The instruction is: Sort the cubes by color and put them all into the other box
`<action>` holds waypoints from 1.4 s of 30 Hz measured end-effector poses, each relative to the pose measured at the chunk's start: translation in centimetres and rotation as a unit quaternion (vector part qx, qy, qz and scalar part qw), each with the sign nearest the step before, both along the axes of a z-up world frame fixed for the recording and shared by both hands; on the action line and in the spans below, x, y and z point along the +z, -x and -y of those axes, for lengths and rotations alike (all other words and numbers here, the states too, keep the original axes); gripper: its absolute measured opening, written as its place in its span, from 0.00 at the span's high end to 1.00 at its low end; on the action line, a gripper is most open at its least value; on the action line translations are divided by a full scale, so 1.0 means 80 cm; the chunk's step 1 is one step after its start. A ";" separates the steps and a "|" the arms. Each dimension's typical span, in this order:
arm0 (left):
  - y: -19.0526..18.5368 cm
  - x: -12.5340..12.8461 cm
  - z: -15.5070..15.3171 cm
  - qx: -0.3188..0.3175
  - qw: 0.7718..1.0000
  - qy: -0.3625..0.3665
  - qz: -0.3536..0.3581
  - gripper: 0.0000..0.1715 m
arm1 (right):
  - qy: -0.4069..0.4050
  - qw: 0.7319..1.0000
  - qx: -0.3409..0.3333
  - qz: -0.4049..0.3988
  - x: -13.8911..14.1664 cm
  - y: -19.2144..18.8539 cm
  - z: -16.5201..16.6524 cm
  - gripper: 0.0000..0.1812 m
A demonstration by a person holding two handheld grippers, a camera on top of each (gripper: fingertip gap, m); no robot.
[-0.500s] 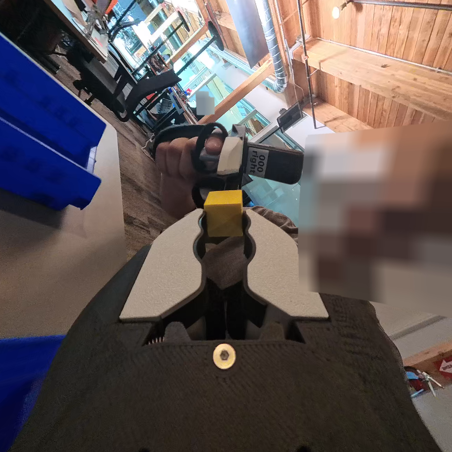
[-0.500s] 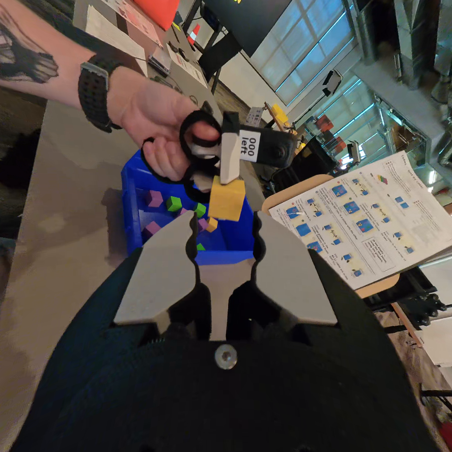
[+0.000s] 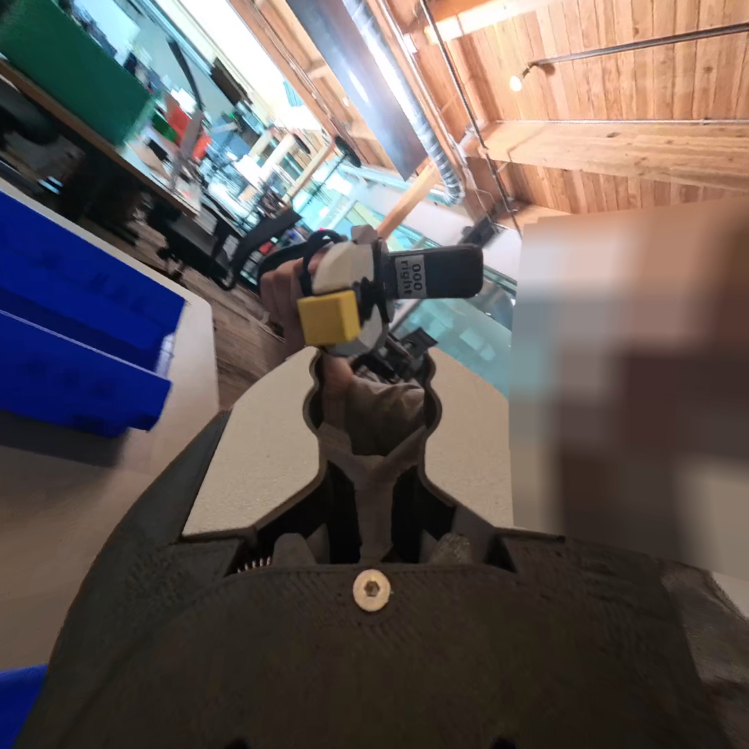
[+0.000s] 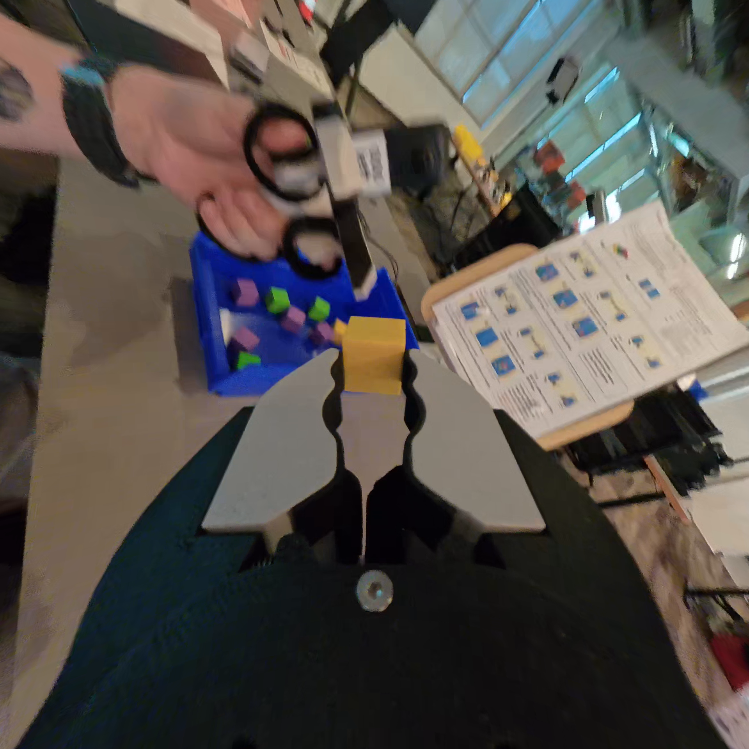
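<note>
A yellow cube (image 4: 373, 355) sits clamped between the tips of the right hand-held gripper (image 4: 371, 358), held in the air above a grey surface (image 4: 109, 364). In the left wrist view the same cube (image 3: 328, 323) shows pinched at the far device's tips, clear of the left hand-held gripper (image 3: 371, 358), whose jaws stand apart with nothing between them. Just beyond the cube, on the surface, a blue bin (image 4: 210, 324) holds small purple cubes (image 4: 245, 292) and green cubes (image 4: 278, 300). The person's left hand (image 4: 194, 162), a dark watch on the wrist, grips the other device above the bin. To the right, a printed sheet of pictured steps (image 4: 587, 316) lies on a round wooden board (image 4: 575, 429). Two stacked blue bins (image 3: 73, 316) stand at the left of the left wrist view, under a timber ceiling.
</note>
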State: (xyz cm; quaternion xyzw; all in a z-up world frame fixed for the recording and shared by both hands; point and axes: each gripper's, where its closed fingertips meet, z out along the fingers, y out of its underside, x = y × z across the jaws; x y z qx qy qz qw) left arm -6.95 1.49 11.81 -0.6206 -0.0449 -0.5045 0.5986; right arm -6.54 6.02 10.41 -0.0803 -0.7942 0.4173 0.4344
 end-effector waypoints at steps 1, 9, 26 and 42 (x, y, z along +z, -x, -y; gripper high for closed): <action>0.006 0.000 0.004 0.024 1.000 0.001 -0.018 0.71 | -0.018 1.000 -0.016 0.018 -0.006 0.002 -0.022 0.85; 0.020 -0.037 0.042 0.113 0.984 0.047 -0.126 0.81 | -0.151 0.925 -0.126 0.325 -0.145 -0.001 -0.228 0.85; 0.049 -0.050 0.085 0.158 0.981 0.059 -0.094 0.82 | -0.157 0.812 -0.053 0.560 -0.313 0.005 -0.230 0.85; 0.250 -0.205 0.097 0.310 0.759 0.489 -0.298 0.71 | -0.107 0.893 -0.120 0.421 -0.214 0.017 -0.260 0.87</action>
